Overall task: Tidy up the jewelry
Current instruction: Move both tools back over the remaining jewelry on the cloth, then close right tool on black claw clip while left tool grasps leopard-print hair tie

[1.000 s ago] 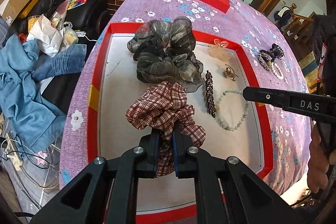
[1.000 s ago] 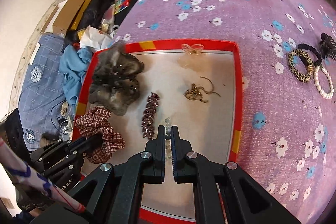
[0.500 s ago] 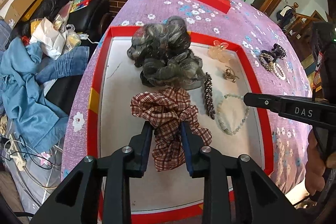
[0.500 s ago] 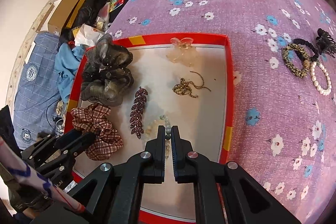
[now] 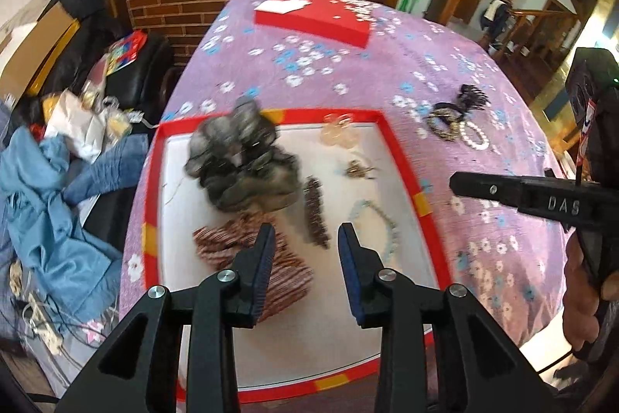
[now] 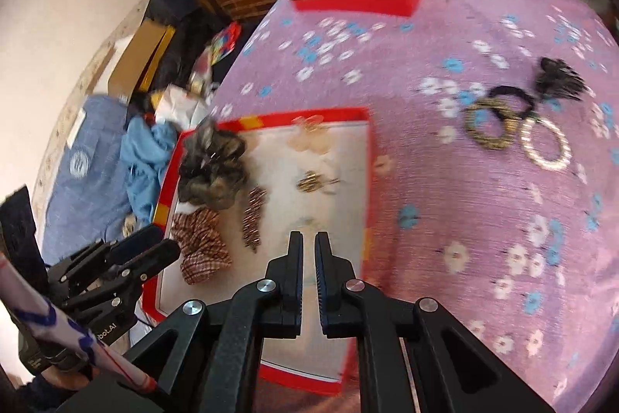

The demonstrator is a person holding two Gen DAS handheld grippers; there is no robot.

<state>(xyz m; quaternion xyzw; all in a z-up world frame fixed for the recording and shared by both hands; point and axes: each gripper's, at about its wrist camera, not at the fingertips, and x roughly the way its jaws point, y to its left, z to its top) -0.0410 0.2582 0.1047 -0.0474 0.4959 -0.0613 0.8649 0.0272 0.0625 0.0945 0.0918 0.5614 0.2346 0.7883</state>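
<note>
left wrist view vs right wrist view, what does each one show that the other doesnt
Only the left wrist view shows the pale bead bracelet whole, lying in the red tray, and the open left gripper from behind, its jaws having just been opening with nothing between them.

Only the right wrist view shows the shut right gripper from behind.

Both show the plaid scrunchie, grey scrunchie and pearl bracelet.

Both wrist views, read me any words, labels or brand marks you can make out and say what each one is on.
"DAS": raised letters on the right gripper, left wrist view.
"bot.AI": white print, start cut off, on the left gripper, right wrist view.
Round white emblem on the blue cloth: too blurred to read.
Colourful packet: too blurred.
</note>
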